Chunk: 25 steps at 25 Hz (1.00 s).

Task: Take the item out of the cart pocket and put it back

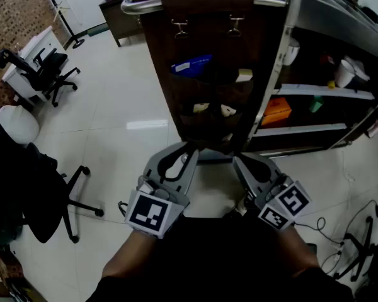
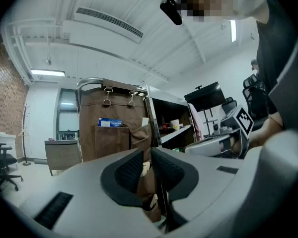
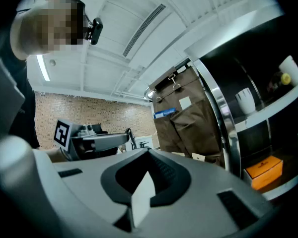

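A brown pocket organiser (image 1: 208, 36) hangs by two clips from the cart's rail. Its pockets hold a blue packet (image 1: 192, 65) and small white items (image 1: 244, 75). Both grippers are held low in front of the cart, pointing at it and short of it. My left gripper (image 1: 190, 150) has its jaws nearly together, with a thin slit and nothing in it (image 2: 147, 152). My right gripper (image 1: 236, 159) is shut on a white card (image 3: 141, 197) that stands between its pads. The blue packet also shows in both gripper views (image 2: 109, 122) (image 3: 165, 113).
The cart's shelves at the right carry an orange box (image 1: 277, 111) and a white cup (image 1: 344, 73). Office chairs (image 1: 47, 71) (image 1: 31, 194) stand on the white floor at the left. Cables (image 1: 359, 238) lie on the floor at the lower right.
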Each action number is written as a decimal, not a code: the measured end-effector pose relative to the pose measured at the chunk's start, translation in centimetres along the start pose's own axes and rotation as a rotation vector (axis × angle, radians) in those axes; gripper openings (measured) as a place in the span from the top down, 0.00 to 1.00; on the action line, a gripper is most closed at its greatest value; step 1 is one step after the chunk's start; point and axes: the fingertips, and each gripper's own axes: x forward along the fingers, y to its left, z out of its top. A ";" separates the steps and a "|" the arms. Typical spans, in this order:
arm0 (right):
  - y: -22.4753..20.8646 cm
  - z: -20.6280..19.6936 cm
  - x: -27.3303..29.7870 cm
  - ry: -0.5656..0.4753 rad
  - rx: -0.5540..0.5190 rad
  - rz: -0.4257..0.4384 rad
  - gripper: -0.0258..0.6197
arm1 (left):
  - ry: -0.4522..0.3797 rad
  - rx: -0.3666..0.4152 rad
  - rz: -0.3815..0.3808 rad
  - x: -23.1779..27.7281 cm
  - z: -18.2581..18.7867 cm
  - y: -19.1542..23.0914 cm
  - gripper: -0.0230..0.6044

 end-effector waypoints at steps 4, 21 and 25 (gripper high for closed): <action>-0.3 0.0 -0.1 -0.001 0.002 -0.004 0.94 | 0.024 0.075 -0.005 1.6 1.1 1.6 0.78; -1.5 -0.3 0.1 -0.014 0.004 -0.034 0.94 | 0.186 0.285 -0.100 11.9 -4.2 7.8 0.78; -1.5 -0.5 0.1 -0.012 0.007 -0.037 0.94 | 0.230 0.307 -0.108 13.5 -6.4 8.5 0.78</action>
